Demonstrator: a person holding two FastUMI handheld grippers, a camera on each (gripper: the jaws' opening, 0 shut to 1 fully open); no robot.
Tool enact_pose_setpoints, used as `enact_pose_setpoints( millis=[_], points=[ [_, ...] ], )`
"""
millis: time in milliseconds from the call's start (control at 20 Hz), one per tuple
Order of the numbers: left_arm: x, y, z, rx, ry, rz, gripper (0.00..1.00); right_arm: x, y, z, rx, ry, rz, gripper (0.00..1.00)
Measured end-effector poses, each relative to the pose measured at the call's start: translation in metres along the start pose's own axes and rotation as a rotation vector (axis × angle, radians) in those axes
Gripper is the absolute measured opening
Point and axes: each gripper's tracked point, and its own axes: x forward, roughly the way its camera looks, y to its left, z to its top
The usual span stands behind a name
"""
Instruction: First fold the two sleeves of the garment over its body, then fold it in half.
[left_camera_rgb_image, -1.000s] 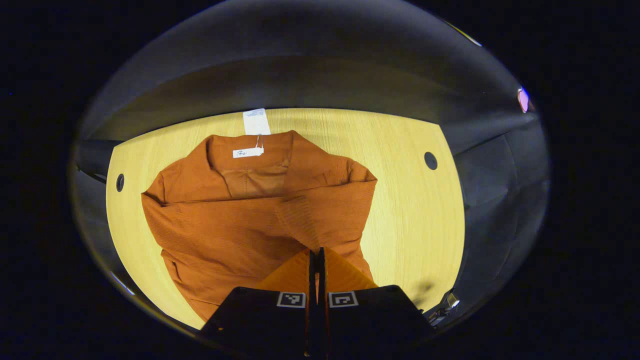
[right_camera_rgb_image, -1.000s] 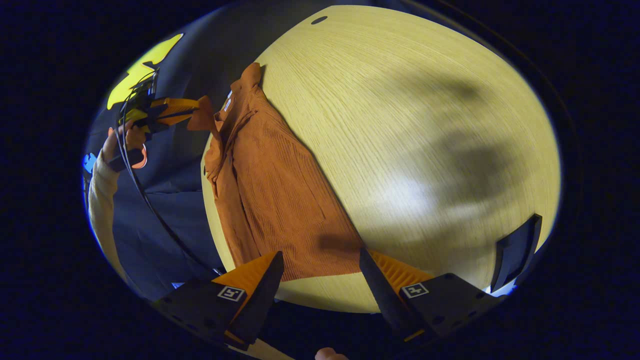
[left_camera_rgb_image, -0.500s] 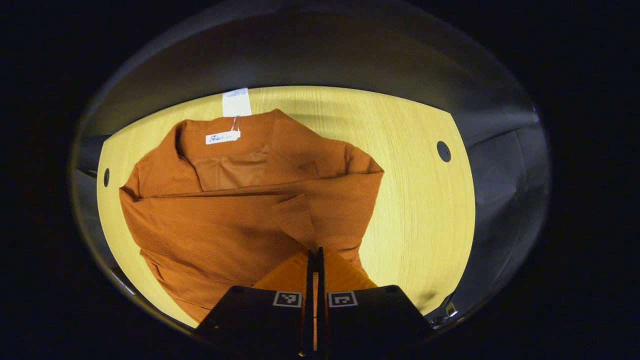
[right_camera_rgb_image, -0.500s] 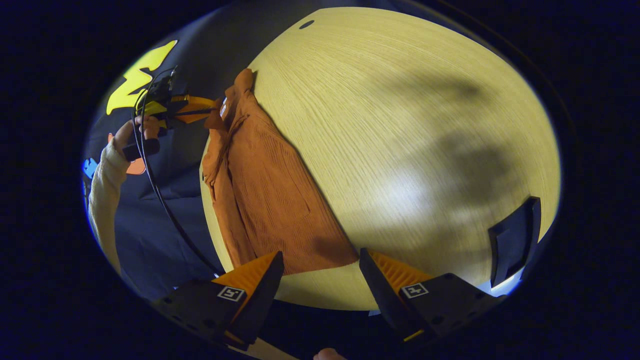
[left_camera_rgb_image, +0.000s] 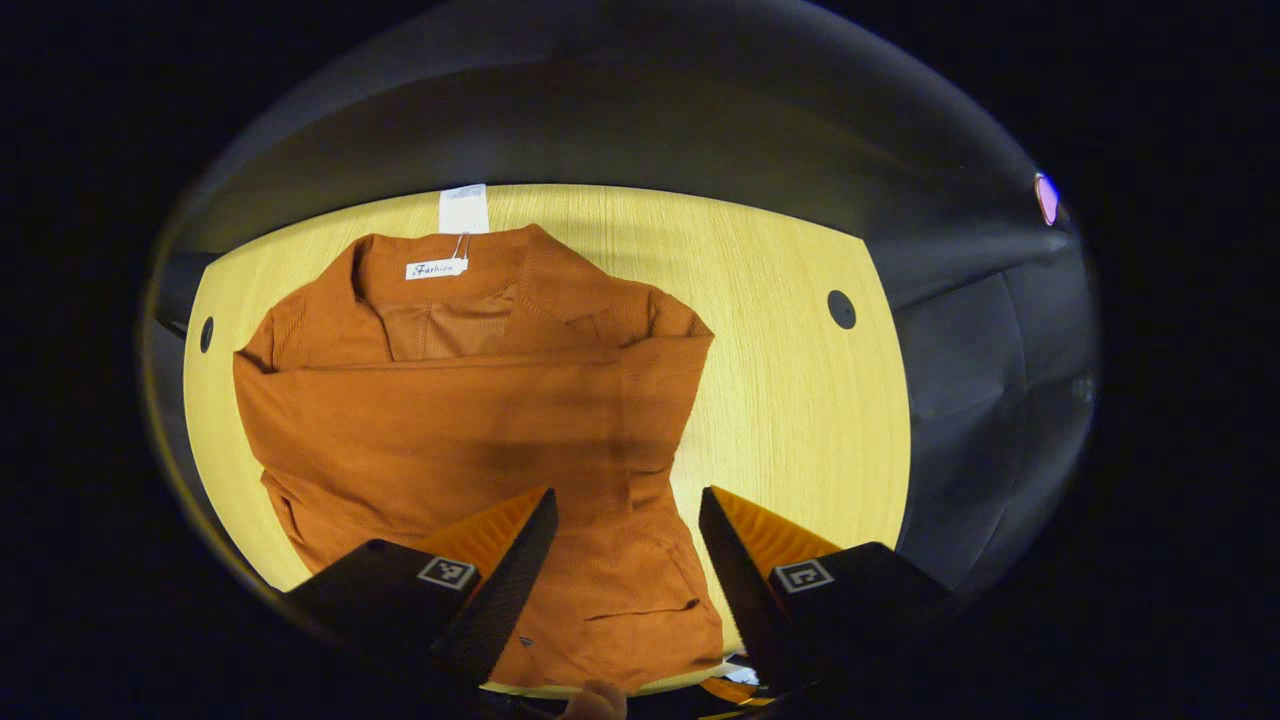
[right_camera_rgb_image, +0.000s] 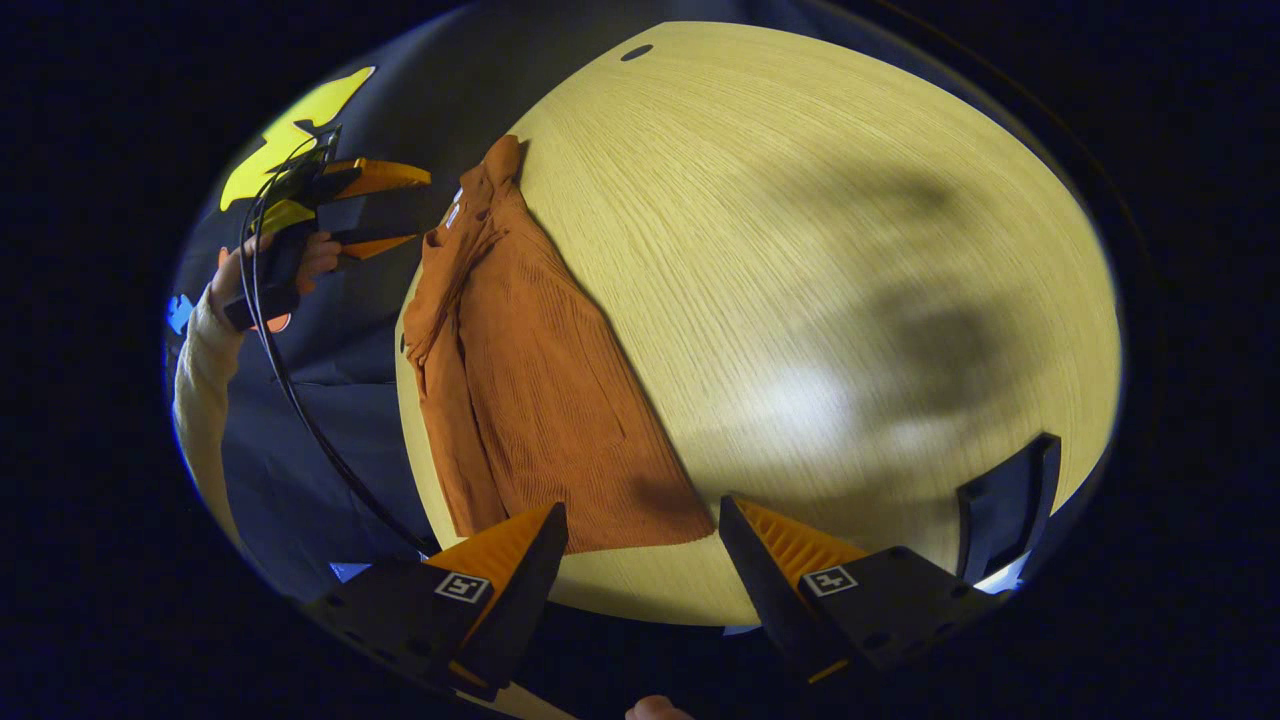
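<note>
place: recording booth | cues: black cloth wall (left_camera_rgb_image: 620, 120); bare wooden table (right_camera_rgb_image: 800, 250)

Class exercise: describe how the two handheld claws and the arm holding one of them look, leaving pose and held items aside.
Each claw, left claw and right claw, has two wedge-shaped, ridged fingers on dark blocks bearing small square black-and-white markers. A black cable trails from the left one; the arm wears a cream sleeve.

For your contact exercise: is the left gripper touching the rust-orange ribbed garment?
Apart. In the right gripper view the left gripper hangs open beside the rust-orange ribbed garment, dark wall showing between.
</note>
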Motion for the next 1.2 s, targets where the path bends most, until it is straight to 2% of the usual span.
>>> enact_pose_setpoints(
  millis=[150,300,350,400,600,800,950,1200],
  points=[
    [-0.019,0.014,-0.016,-0.017,-0.032,-0.018,0.99,-0.001,0.004,0.008,-0.031,-0.003,-0.002,0.97],
    [-0.039,0.037,-0.051,-0.031,-0.041,-0.031,0.99,-0.002,0.007,0.015,-0.085,0.005,-0.012,0.97],
    [-0.043,0.05,-0.063,-0.035,-0.046,-0.022,0.98,-0.002,0.007,0.019,-0.099,0.006,-0.017,0.93],
    [-0.047,0.066,-0.077,-0.04,-0.051,-0.006,0.98,-0.002,0.008,0.021,-0.11,0.009,-0.018,0.97],
    [-0.056,0.13,-0.137,-0.056,-0.057,0.087,0.99,0.003,0.002,0.026,-0.148,0.044,-0.044,0.97],
    [-0.065,0.184,-0.194,-0.11,-0.06,0.105,0.99,0.011,-0.004,0.027,-0.202,0.08,-0.082,0.97],
    [-0.073,0.224,-0.237,-0.169,-0.044,0.153,0.99,0.017,0.003,0.028,-0.221,0.104,-0.082,0.97],
    [-0.085,0.273,-0.292,-0.277,0.008,0.168,0.99,0.018,0.008,0.025,-0.291,0.149,-0.135,0.97]
  ],
)
